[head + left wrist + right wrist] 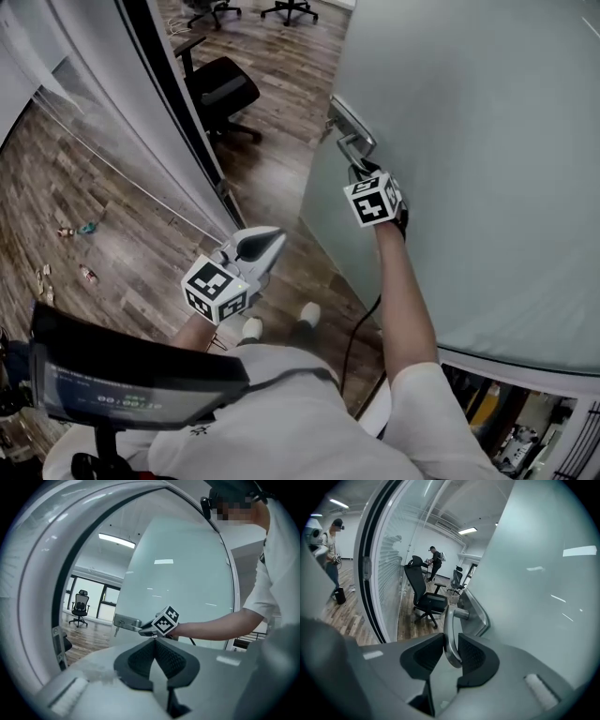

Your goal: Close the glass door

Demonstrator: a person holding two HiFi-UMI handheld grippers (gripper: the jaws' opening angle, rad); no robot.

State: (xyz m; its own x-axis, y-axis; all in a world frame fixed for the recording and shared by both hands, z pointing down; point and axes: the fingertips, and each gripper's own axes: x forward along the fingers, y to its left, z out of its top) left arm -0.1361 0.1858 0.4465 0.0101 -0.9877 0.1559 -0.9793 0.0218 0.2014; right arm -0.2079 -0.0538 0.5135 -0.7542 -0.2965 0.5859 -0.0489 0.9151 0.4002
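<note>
The frosted glass door stands ajar at the right, its metal lever handle on the near edge. My right gripper reaches up to that handle. In the right gripper view the handle runs between the two pads, and the right gripper is shut on it. The dark door frame stands to the left of the gap. My left gripper hangs lower in the doorway, away from the door, shut with nothing in it. It looks toward the right gripper's marker cube at the handle.
A black office chair stands on the wood floor beyond the doorway. A glass partition with a dark post runs along the left. Small items lie on the floor at left. A person stands far back in the room.
</note>
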